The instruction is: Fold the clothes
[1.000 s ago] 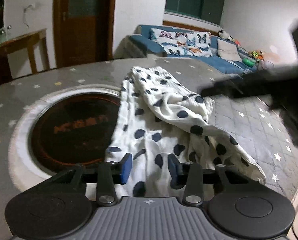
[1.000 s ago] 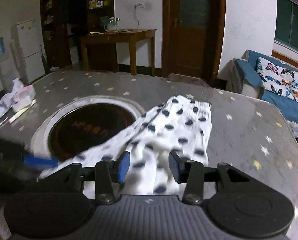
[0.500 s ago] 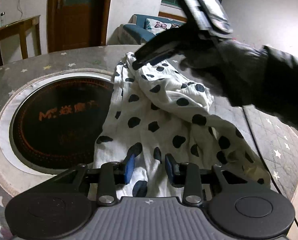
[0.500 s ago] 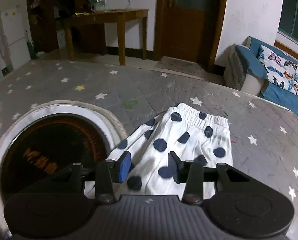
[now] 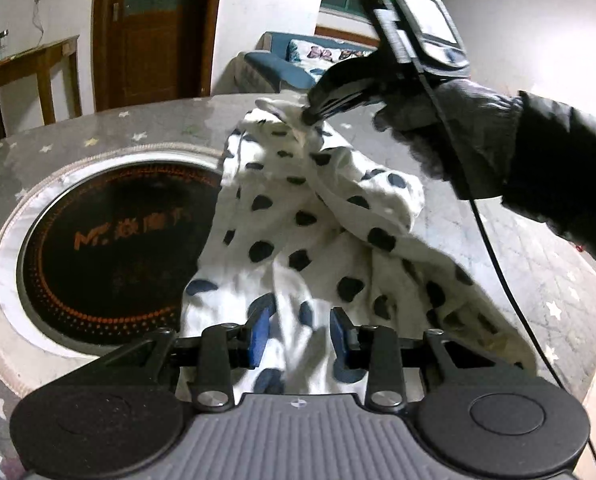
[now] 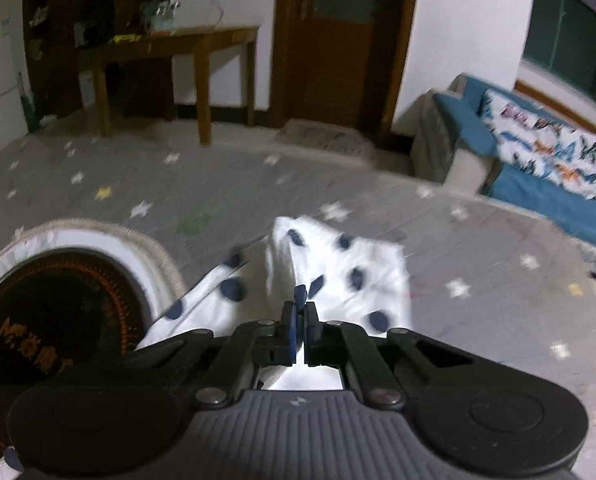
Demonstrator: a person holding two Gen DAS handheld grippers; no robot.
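Now: your right hand-held gripper [image 6: 300, 322], parted a moment ago, clenches the spotted garment's [image 5: 298, 220] far edge; left hand-held gripper [image 5: 298, 334] released; fold under way.

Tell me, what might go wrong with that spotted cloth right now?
The right gripper pinches only a small corner of the spotted garment, so it could slip free. The left gripper has its jaws open around the near end, holding nothing, so a pull may drag the cloth across the dark round hob.

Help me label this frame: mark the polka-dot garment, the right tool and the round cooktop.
polka-dot garment [image 5: 298, 216], left wrist view, middle of the cloth.
right tool [image 5: 312, 114], left wrist view, tips pinching the garment's far edge.
round cooktop [image 5: 110, 248], left wrist view, dark glass.
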